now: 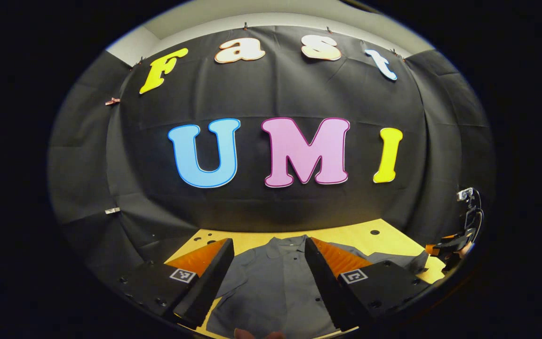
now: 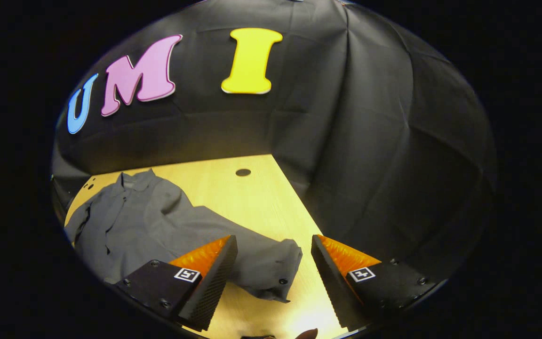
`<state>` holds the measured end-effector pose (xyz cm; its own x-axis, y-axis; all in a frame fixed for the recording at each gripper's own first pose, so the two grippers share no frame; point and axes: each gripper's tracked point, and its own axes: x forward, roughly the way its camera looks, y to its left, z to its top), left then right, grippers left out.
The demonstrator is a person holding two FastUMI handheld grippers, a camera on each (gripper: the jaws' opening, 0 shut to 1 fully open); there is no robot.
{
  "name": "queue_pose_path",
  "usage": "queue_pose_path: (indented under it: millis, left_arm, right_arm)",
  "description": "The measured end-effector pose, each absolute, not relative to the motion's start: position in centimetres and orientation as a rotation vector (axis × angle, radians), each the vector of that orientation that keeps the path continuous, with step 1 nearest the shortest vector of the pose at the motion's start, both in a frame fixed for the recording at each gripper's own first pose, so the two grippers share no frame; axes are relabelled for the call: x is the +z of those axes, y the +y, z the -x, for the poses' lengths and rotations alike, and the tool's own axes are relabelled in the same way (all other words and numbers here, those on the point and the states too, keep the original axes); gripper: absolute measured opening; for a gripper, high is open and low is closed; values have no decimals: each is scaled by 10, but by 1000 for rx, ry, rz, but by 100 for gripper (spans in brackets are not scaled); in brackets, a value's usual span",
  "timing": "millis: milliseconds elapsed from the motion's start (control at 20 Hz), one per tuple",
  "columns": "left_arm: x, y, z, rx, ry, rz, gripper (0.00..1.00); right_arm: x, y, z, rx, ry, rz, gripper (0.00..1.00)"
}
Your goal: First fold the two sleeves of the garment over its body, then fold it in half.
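Lying flat on the table (image 2: pixel 261 197), grey shirt (image 1: pixel 271 282); left tongs (image 1: pixel 267 249), right tongs (image 2: pixel 274 245) both agape.

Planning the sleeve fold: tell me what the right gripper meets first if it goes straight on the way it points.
Probably the grey shirt's sleeve cuff, lying on the wooden table between the open right gripper jaws; depth is unclear, so it might pass above it toward the black cloth wall.

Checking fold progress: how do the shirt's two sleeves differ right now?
Right gripper view: the near sleeve lies stretched out over the table, its cuff bunched between the open right gripper fingers. The far sleeve stays close along the shirt body, rumpled. The near one shows full length; the far one is partly cut off. Both are grey, and neither is folded over the body yet.
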<state>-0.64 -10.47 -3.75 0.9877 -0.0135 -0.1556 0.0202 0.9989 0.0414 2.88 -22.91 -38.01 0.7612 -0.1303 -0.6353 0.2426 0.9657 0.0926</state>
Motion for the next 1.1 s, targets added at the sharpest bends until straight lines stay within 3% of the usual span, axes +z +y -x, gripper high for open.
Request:
queue_pose_path:
  millis: [650,700,800,900,1050,1100]
  left_arm:
    - [-57,-102,17,106,232,-82,97]
    - [-59,-101,17,114,240,-81,97]
    - [-60,-102,20,127,249,-84,97]
    - [-60,-105,22,127,248,-84,97]
    - [-60,-109,22,118,243,-94,97]
    - [-58,-109,22,115,239,-96,97]
  right_arm:
    - [-493,-224,-29,-115,908,-251,96]
    - [-498,-220,-27,-98,934,-252,80]
    - [-499,-215,-32,-65,936,-229,75]
    - [-496,-210,-34,-31,925,-210,53]
    - [-495,-204,-37,13,917,-200,12]
    - [-493,-203,-38,12,904,-187,8]
